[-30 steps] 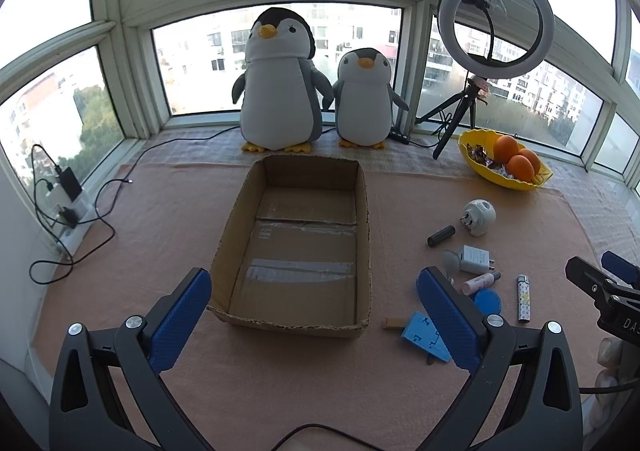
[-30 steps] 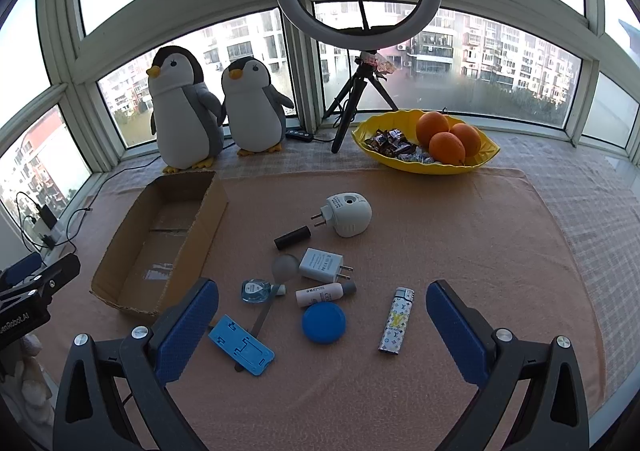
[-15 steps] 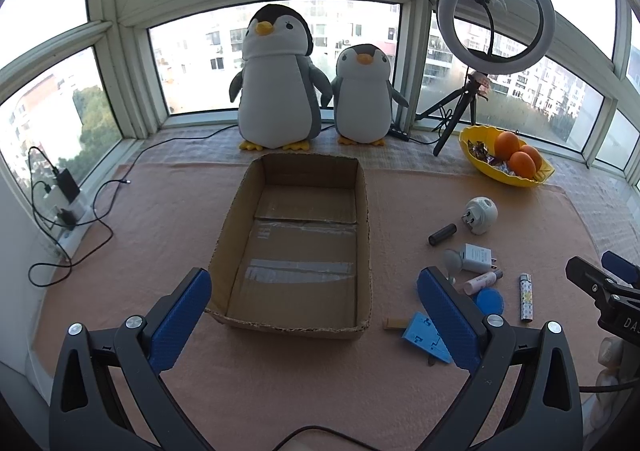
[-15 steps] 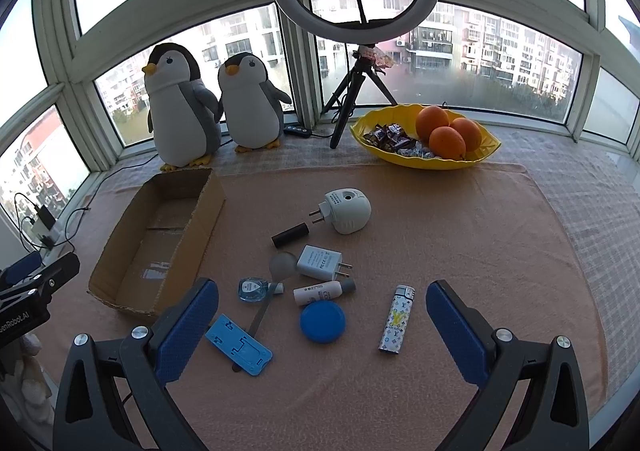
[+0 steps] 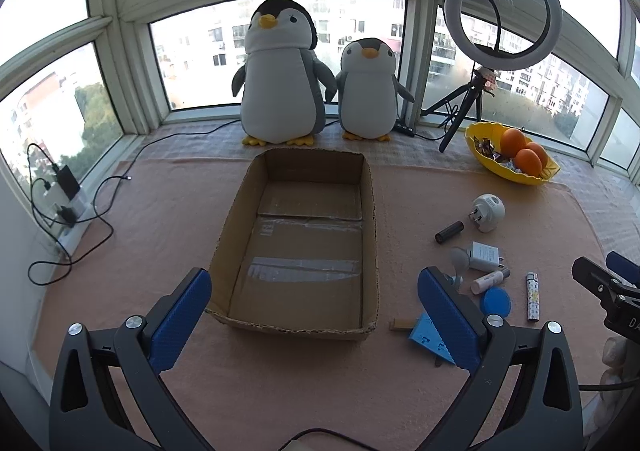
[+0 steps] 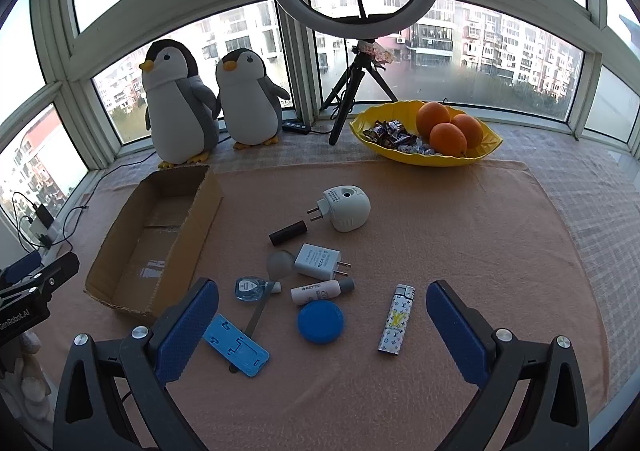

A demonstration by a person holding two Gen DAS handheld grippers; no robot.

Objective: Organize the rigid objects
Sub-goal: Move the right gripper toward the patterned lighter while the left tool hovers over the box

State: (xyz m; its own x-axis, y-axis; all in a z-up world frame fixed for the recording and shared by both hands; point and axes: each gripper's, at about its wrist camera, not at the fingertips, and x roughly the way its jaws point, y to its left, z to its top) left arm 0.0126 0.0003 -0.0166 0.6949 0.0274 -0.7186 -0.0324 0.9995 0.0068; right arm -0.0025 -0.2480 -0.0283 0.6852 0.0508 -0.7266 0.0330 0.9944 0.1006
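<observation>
1. I have both claws hanging above the peach-covered counter [image 6: 460,251] with nothing in them. The left claw [image 5: 314,315] has its blue pads spread wide apart, and the right claw [image 6: 322,325] is spread just as wide.

2. The cardboard box [image 5: 298,235] fills the middle of the left wrist view, straight ahead of the left claw. Its floor is bare, so I judge no sorting has been done yet. Its long axis runs away from me, toward the two plush penguins [image 5: 280,79] at the window.

3. The loose items sit in a cluster at the centre of the right wrist view: a white plug-in device [image 6: 346,209], a dark cylinder [image 6: 288,232], a white charger [image 6: 320,261], a small white tube [image 6: 320,290], a blue round lid [image 6: 320,321], a patterned lighter [image 6: 397,319] and a blue phone stand [image 6: 236,345].

4. What my next move turns on: the cluster lies directly ahead of the right claw, while in the left wrist view it is off at the lower right edge. The right claw is clearly nearer.

5. The lid and lighter sit between the right pads in frame. The lighter's long axis points away from me, roughly in line with the claw, so I judge it the easier first pick.

6. The box lies at the left of the right view, beside the cluster.
</observation>
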